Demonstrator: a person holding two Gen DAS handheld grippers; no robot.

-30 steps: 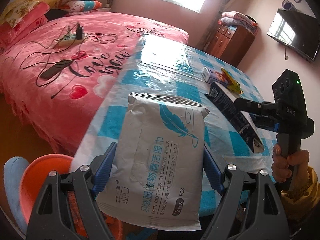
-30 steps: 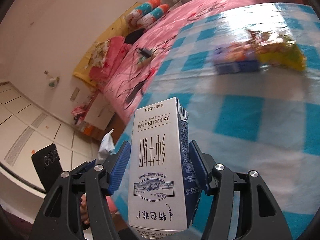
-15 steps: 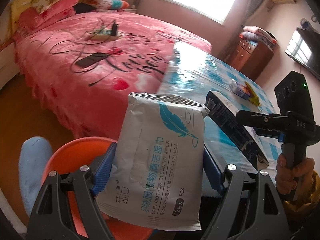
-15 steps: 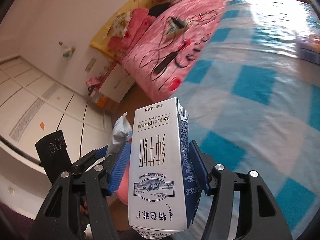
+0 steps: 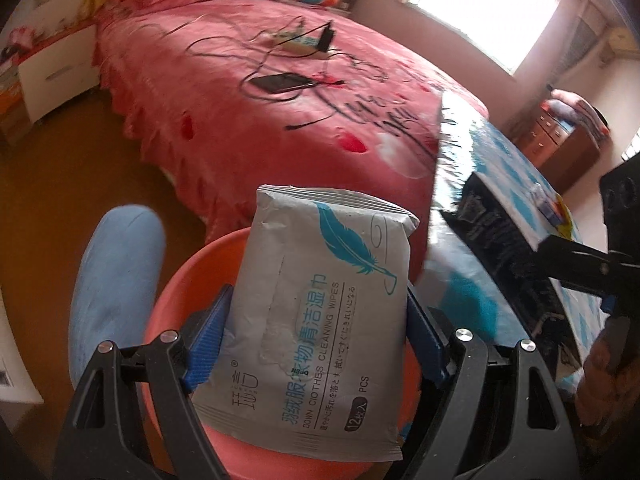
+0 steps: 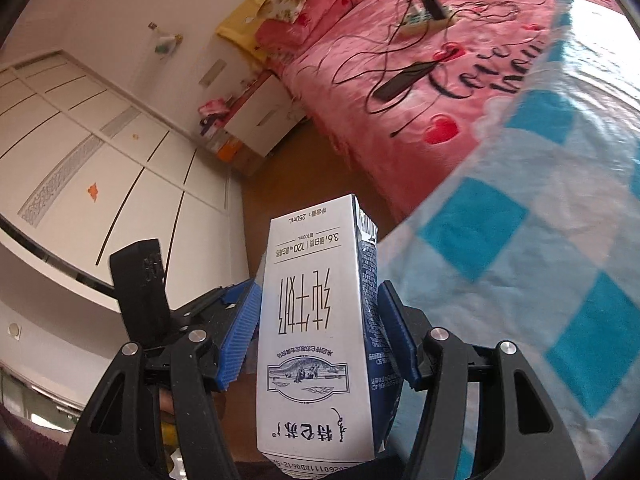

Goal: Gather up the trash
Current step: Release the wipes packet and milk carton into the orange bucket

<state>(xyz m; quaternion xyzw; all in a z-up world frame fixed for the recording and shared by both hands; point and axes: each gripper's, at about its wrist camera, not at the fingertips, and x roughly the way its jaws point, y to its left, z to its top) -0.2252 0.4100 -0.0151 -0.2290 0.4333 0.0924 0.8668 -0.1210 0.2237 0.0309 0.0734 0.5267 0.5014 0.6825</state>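
Note:
My left gripper is shut on a grey wipes packet with a blue feather print, held above an orange-red bin on the floor. My right gripper is shut on a white and dark blue milk carton, held off the left edge of the table. In the left wrist view the carton and the right gripper show at the right, beside the bin. In the right wrist view the left gripper shows low at the left.
A table with a blue-and-white checked cloth stands on the right. Behind it a bed with a pink cover carries a phone, cables and a power strip. A blue slipper lies left of the bin. Small packets lie far back on the table.
Both grippers swung left off the table with their loads. The bin has come under the wipes packet, and the carton has passed the table's edge toward the floor side.

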